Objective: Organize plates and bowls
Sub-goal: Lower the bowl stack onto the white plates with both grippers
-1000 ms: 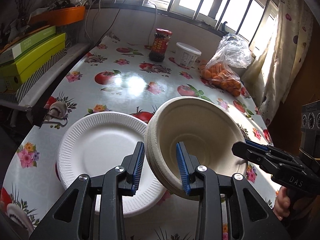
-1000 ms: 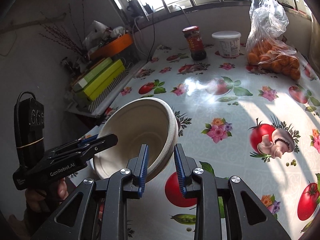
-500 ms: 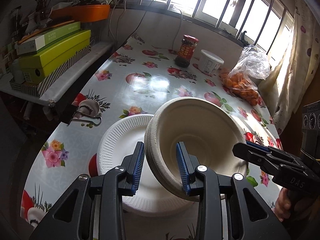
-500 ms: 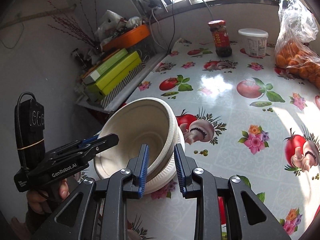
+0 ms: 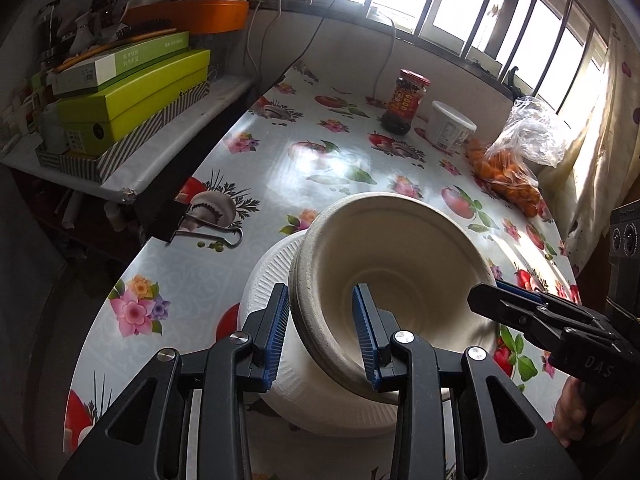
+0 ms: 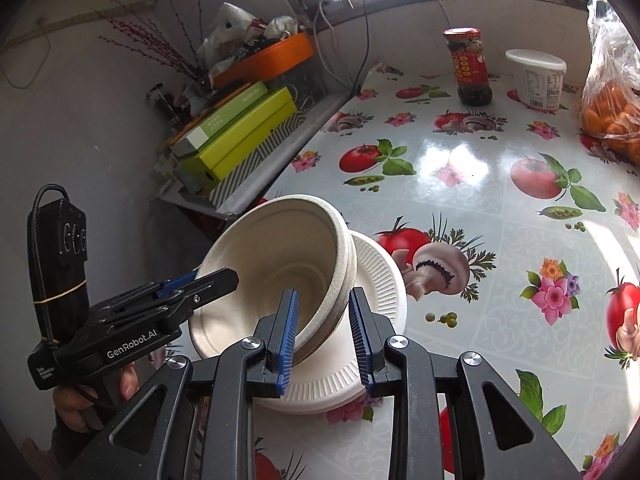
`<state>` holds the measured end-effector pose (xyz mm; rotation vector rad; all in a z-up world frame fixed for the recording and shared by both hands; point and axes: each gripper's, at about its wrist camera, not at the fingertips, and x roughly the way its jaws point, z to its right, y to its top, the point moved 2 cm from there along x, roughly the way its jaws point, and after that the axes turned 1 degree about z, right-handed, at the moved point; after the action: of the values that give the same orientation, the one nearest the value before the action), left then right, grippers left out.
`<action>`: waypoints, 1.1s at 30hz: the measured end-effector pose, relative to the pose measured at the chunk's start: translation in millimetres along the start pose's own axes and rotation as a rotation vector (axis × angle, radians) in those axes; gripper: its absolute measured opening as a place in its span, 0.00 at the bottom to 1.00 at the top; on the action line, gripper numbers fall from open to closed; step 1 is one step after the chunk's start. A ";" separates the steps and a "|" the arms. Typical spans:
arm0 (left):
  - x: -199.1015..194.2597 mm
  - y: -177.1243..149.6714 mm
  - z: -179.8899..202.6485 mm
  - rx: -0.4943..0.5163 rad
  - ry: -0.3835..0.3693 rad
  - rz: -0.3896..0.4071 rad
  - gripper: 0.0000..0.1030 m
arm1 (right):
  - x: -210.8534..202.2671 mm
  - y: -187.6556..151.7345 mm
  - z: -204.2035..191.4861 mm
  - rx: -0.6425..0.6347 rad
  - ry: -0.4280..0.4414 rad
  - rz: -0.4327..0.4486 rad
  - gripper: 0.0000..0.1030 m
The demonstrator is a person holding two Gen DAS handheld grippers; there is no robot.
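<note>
Over the near edge of the worktop (image 5: 332,160), with its glossy oilcloth of tomatoes, mushrooms and flowers, a nested stack of beige pulp-fibre bowls (image 5: 396,264) hangs tilted between two pairs of tongs. The left tongs (image 5: 322,336) are clamped on the stack's near-left rim, one blue pad outside and one inside the wall; the right tongs (image 6: 322,328) are clamped on the opposite rim in the same way. Both grips look firm — the stack sits in the air on its side, mouth turned toward the cameras.

Directly under it lies a white ribbed foam plate (image 6: 380,280), perhaps several stacked, flat on the oilcloth. The bowls partly overlap it in both views; whether their base touches the plate I cannot tell.

The step in hand appears to be setting the bowls on the plate. Next the stack needs levelling so its base faces down, centring over the plate, then a gentle lowering before either grip lets go — releasing one side early would likely tip it off the worktop's edge.
</note>
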<state>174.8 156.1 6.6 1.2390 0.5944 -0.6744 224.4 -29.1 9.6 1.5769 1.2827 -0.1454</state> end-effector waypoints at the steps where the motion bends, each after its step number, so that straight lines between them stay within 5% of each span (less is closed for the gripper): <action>1: 0.6 -0.1 -0.4 0.001 0.002 -0.001 0.33 | 1.2 0.4 -0.1 0.001 0.001 -0.001 0.26; 28: 9.8 -5.8 -6.4 -0.001 0.012 -0.014 0.33 | 11.3 -4.3 0.4 0.011 -0.011 -0.014 0.27; 33: 12.2 -7.5 -5.0 -0.002 0.004 -0.025 0.33 | 10.8 -5.1 0.5 0.017 0.001 -0.017 0.39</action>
<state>177.1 157.9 -8.3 1.2331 0.6145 -0.6919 225.2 -23.2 -0.8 1.5811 1.2994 -0.1663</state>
